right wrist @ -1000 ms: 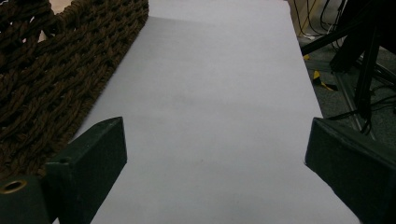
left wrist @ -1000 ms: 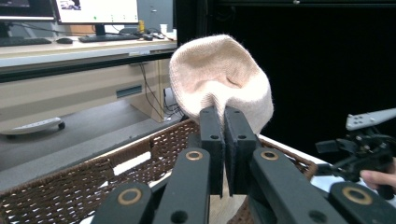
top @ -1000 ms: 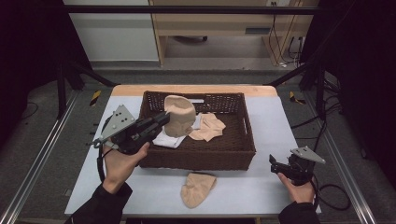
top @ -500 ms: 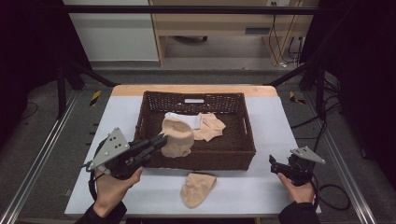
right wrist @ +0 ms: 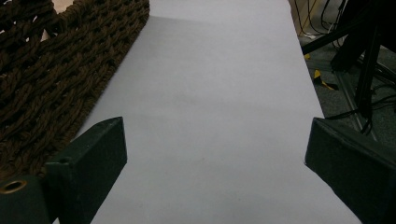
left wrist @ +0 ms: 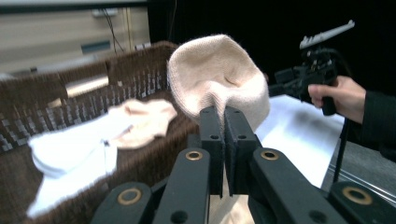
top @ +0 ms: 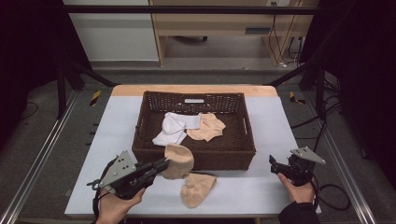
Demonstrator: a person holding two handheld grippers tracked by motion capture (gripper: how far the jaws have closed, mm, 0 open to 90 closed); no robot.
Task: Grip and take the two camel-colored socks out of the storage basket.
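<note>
Left hand-held gripper (top: pixel 164 164) clamped shut on the edge of a beige sock (top: pixel 178 161), so it hangs free just outside the wicker basket's (top: pixel 194 158) front wall, above a second beige sock (top: pixel 198 189) on the tabletop (top: pixel 261 186). Sock bunched; long axis runs onward from the jaw tips. Right hand-held gripper (top: pixel 275 164) idle, jaws wide apart, well to the side.

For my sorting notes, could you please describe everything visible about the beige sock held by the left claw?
The beige sock is soft knit fabric, bunched into a rounded, cupped shape. The left claw is shut on a pinched fold of it. It hangs in front of the wicker basket's near wall, just above another beige sock lying on the white table.
</note>
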